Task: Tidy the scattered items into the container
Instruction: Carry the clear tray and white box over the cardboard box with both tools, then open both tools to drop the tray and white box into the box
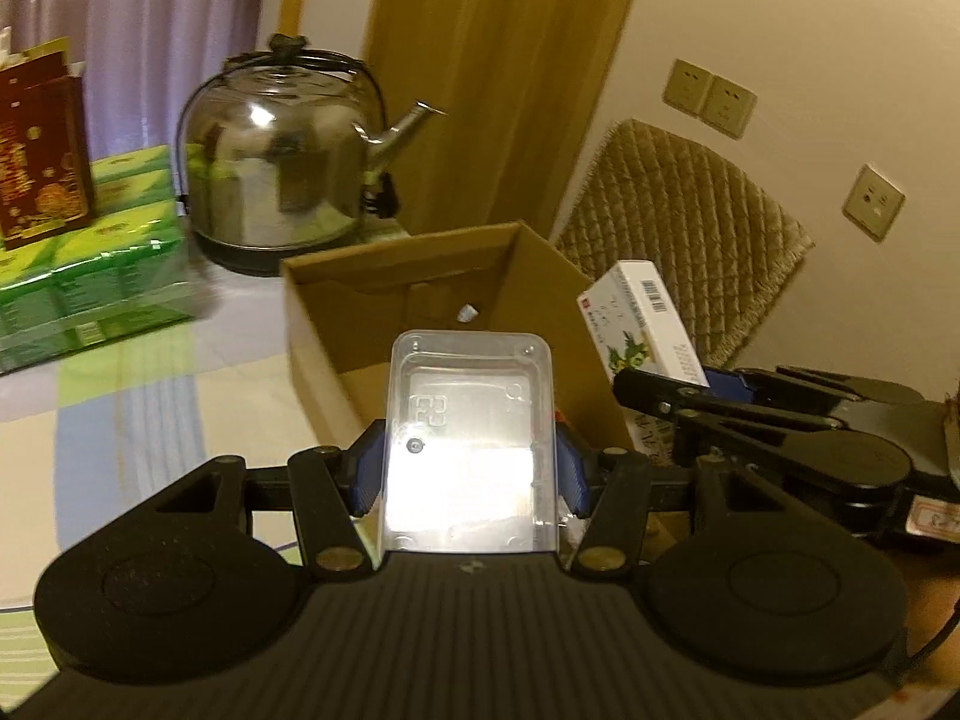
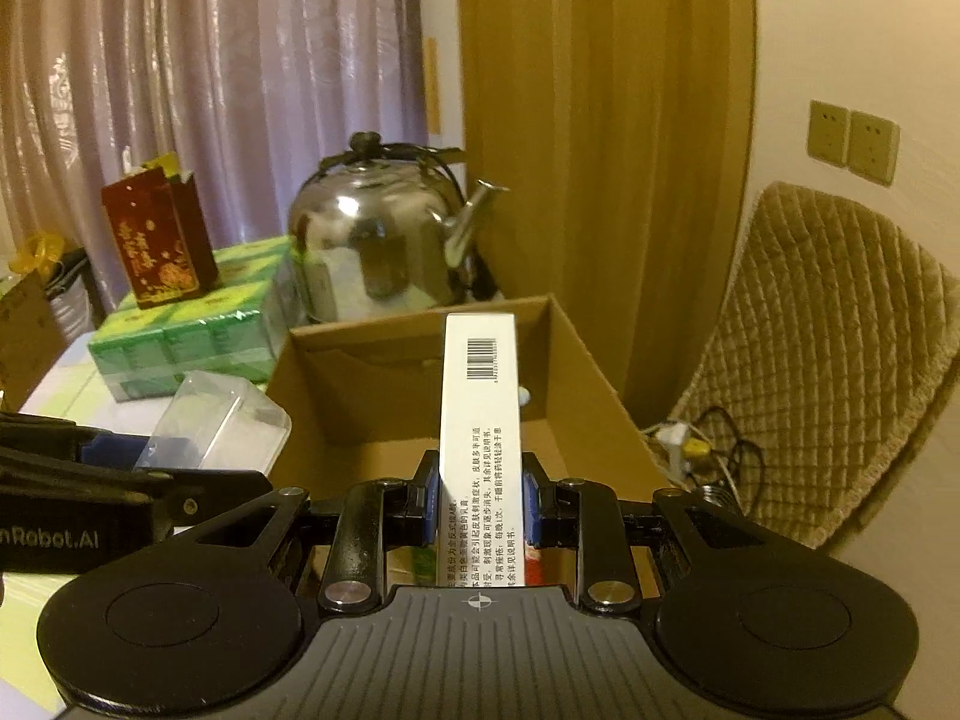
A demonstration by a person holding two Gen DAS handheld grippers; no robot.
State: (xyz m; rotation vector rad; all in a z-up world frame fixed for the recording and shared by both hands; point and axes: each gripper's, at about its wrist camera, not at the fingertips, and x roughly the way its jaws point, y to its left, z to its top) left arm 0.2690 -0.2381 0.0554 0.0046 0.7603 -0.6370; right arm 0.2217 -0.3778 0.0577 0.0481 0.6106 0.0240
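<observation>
My left gripper is shut on a clear plastic box, held just in front of the near wall of an open cardboard box. My right gripper is shut on a tall white medicine carton with a barcode, held upright over the near edge of the cardboard box. A small white item lies on the box floor. In the left wrist view the right gripper and its medicine carton are at the right; the right wrist view has the clear plastic box at the left.
A steel kettle stands behind the cardboard box. Stacked green packs with a dark red carton on top sit to the left on the striped tablecloth. A quilted chair back and cables are to the right.
</observation>
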